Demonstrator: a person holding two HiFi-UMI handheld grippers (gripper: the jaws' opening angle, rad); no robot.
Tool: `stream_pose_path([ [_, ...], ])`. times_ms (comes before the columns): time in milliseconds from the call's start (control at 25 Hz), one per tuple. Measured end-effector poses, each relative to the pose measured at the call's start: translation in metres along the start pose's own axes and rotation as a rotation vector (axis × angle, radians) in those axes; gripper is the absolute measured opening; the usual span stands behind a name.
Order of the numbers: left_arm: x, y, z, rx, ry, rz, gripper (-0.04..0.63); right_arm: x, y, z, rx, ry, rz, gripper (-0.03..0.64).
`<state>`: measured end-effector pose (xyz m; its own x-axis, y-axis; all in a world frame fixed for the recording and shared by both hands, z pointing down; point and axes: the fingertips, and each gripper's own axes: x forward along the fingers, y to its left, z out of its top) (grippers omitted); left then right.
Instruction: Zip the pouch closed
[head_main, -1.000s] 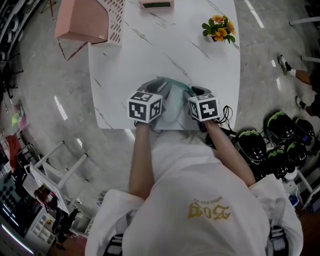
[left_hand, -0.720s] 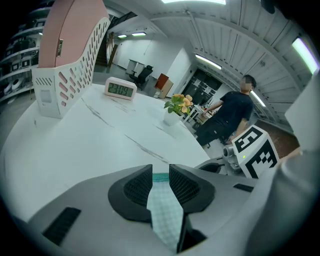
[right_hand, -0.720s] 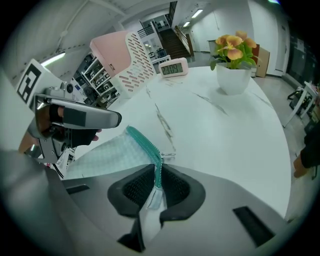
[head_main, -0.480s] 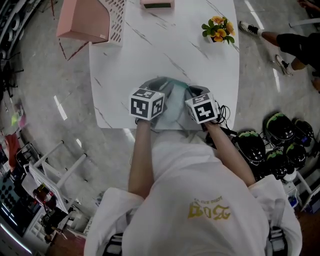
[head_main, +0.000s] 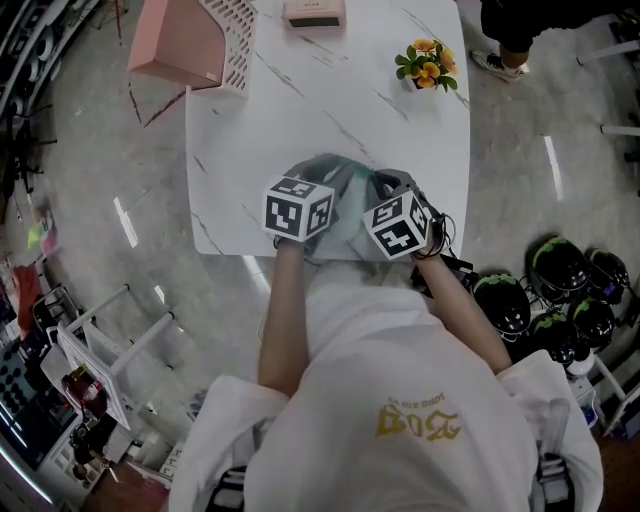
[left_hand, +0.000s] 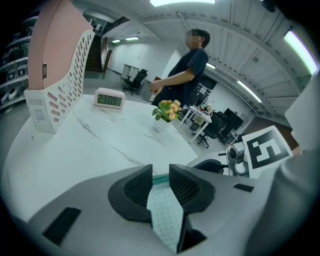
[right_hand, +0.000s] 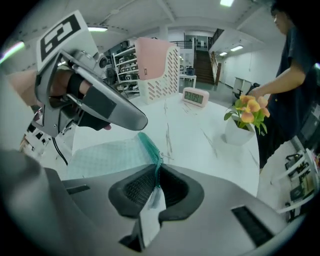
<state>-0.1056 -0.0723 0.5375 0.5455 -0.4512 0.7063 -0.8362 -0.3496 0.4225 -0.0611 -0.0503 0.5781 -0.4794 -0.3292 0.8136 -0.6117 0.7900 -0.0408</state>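
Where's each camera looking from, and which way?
Head view: on the person's head, looking down at the table, arms and shirt.
Left gripper view: on the left gripper, facing across the table; jaws grip the pouch.
Right gripper view: on the right gripper, facing the left gripper; jaws grip the pouch's zipper.
Both gripper views share flowers and clock.

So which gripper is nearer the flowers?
Right. The right gripper grips the pouch at the end on the same side of the table as the flowers. The left gripper grips the pouch's other end, farther away.
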Motion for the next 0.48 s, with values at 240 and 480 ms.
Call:
stream_pose_path([
  [240,-0.006,-0.014,0.002,0.052,0.005,0.019,0.12,-0.014,0.001,0.004,-0.093,-0.036,-0.03,0.041],
  [480,-0.009,-0.033,0.006,0.177,0.044,0.01,0.121,-0.03,-0.001,0.007,-0.156,-0.073,-0.045,0.04],
])
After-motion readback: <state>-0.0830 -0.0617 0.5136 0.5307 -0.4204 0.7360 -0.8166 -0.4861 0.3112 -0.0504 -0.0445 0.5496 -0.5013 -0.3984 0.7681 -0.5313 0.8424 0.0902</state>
